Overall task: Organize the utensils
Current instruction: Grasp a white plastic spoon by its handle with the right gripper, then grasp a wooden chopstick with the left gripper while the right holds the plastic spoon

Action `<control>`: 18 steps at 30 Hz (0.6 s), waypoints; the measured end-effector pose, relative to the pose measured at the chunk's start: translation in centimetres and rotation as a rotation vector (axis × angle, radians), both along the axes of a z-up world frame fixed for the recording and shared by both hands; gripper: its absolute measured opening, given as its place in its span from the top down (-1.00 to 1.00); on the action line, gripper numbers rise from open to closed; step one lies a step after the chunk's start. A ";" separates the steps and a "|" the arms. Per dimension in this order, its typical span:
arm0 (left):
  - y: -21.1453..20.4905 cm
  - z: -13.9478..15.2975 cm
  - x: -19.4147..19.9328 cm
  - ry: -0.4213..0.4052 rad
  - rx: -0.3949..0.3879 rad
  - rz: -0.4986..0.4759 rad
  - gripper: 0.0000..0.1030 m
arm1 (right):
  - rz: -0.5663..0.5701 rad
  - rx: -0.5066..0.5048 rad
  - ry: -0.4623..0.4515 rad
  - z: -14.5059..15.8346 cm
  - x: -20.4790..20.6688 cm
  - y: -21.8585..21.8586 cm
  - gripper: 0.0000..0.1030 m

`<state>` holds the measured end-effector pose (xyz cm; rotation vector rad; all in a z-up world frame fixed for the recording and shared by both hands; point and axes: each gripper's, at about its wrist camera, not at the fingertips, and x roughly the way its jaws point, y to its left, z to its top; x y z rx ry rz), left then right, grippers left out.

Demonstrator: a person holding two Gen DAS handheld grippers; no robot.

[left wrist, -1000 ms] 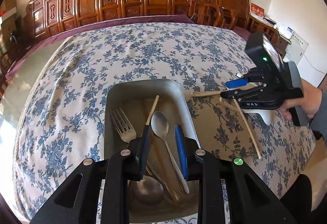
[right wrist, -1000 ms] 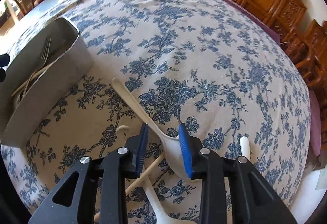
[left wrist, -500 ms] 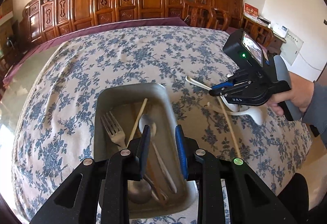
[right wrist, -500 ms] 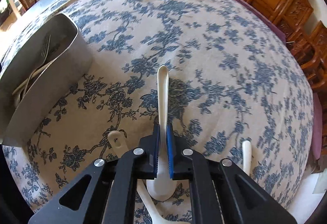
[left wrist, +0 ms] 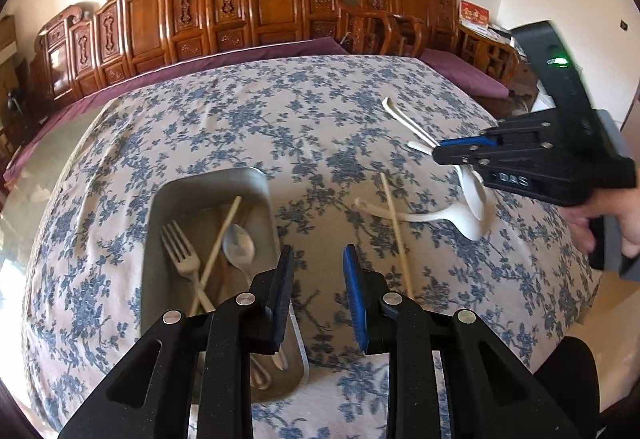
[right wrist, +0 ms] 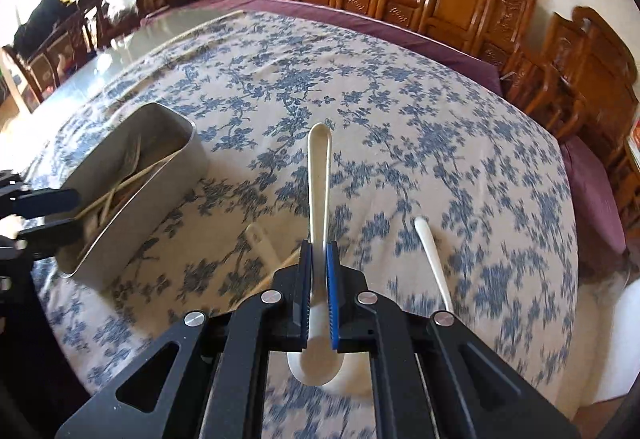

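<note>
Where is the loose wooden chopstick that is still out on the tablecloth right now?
In the left wrist view, the wooden chopstick lies on the floral tablecloth just right of the metal tray, crossing the handle of a white ceramic spoon.

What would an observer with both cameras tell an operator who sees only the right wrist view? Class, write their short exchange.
Operator: My right claw is shut on a white spoon. I see the tray only from the side. What is inside?
Observer: From above, a metal fork, a metal spoon and a chopstick lie in it.
Operator: Is the left claw carrying anything?
Observer: No. The left claw is open and empty, over the cloth just beside the tray's rim.
</note>
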<state>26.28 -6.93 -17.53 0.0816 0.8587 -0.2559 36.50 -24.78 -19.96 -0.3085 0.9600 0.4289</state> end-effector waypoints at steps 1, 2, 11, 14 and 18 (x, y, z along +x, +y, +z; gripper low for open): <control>-0.4 0.0 -0.2 0.001 0.005 -0.007 0.55 | -0.009 0.005 -0.001 0.0 -0.7 -0.1 0.84; -0.6 -0.1 -0.4 0.002 0.010 -0.013 0.55 | -0.017 0.013 -0.001 0.0 -1.5 -0.4 0.84; -3.0 -1.2 -0.8 0.041 0.042 -0.043 0.54 | -0.115 0.092 -0.004 -0.1 -7.7 -3.8 0.84; -4.2 -1.8 -0.5 0.054 0.043 -0.056 0.24 | -0.143 0.114 -0.005 -0.2 -9.1 -5.1 0.84; -6.3 -3.1 0.4 0.074 0.064 -0.082 0.22 | -0.169 0.131 -0.005 -0.5 -9.9 -6.4 0.83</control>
